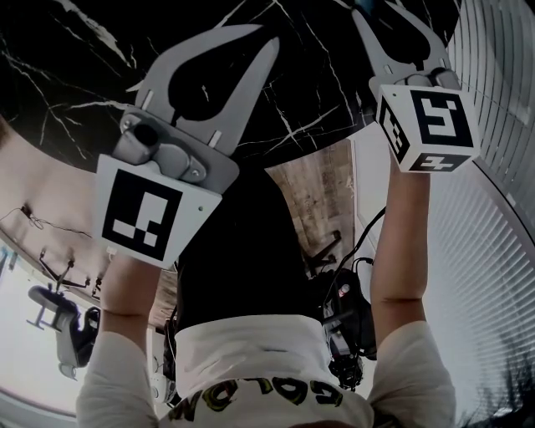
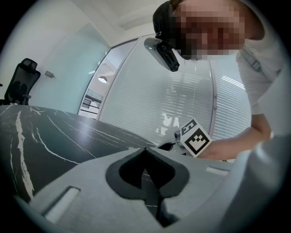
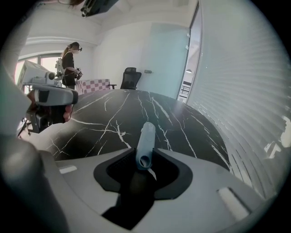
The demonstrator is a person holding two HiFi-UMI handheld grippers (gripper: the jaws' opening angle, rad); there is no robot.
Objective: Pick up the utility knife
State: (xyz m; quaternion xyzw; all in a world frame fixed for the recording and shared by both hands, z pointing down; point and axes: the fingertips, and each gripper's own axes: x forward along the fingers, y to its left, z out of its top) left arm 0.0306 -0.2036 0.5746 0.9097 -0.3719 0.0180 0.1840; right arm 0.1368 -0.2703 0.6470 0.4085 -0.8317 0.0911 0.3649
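The utility knife sits between the right gripper's jaw tips, which press narrowly on both its flanks, its long axis running straight away over the dark table; the left gripper, closed and empty, is farther off.

1 utility knife, 1 marble table, 2 tools, 2 office chairs, 2 people.

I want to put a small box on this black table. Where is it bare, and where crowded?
The marble table is bare beyond the utility knife, out to its far edge by the office chair, and also ahead of the left gripper. It is crowded only where the right gripper has the knife between its fingers.
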